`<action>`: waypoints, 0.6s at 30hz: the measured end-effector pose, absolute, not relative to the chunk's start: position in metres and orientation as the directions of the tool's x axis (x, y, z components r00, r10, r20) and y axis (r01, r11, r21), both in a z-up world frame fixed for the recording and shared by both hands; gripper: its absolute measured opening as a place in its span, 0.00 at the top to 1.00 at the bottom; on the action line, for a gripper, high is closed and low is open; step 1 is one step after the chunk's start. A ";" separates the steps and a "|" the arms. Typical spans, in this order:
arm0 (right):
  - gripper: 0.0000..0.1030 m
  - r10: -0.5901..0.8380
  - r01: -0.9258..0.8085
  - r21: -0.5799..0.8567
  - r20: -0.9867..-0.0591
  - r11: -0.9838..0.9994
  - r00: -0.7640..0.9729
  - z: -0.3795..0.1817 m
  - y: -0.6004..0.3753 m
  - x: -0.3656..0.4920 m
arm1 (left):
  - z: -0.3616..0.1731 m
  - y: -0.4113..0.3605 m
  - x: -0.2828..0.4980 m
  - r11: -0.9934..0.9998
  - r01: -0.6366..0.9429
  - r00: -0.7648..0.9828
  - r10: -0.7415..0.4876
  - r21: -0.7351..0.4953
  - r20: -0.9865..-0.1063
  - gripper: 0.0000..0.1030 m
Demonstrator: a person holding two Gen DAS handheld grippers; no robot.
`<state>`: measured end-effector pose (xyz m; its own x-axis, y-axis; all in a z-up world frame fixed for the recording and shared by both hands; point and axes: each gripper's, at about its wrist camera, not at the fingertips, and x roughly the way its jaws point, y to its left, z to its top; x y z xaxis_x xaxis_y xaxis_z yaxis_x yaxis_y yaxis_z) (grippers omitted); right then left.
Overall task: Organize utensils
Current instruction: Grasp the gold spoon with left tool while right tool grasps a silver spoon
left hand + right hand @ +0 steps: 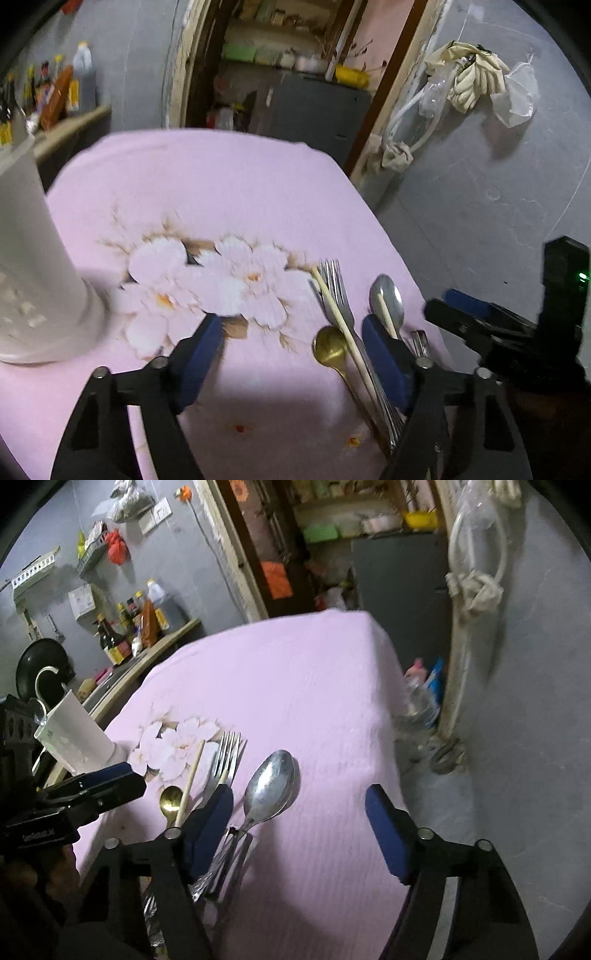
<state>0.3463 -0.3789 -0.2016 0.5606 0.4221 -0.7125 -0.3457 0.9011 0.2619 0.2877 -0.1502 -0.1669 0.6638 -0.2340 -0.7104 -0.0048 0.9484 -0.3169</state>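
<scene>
Left wrist view: the left tool hung with its blue pads spread and nothing between them above the pink-clothed desk. A fork, a wooden chopstick, a gold spoon and a steel spoon lay bunched near the right pad; a white holder stood at left.

Right wrist view: the right tool was also spread and empty, the steel spoon lying between its pads, untouched. The fork, chopstick and gold spoon lay just left, the holder beyond.
</scene>
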 end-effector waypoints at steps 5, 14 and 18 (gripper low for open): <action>0.58 0.455 -0.413 0.260 -0.741 0.873 0.494 -0.213 -0.364 0.361 | -0.179 -0.155 0.298 0.928 0.036 0.606 -0.315 -0.370 -0.730 0.51; 0.71 0.539 -0.531 0.298 -0.750 0.793 0.385 -0.217 -0.349 0.382 | -0.187 -0.162 0.307 0.909 0.073 0.559 -0.377 -0.410 -0.739 0.79; 0.78 0.538 -0.550 0.297 -0.766 0.781 0.351 -0.216 -0.350 0.387 | -0.189 -0.162 0.310 0.905 0.077 0.540 -0.391 -0.418 -0.746 0.87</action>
<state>0.3870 -0.3502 -0.2165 0.3507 0.5384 -0.7662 -0.5497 0.7808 0.2970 0.3095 -0.1617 -0.1893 0.5399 -0.3906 -0.7456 0.0772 0.9051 -0.4182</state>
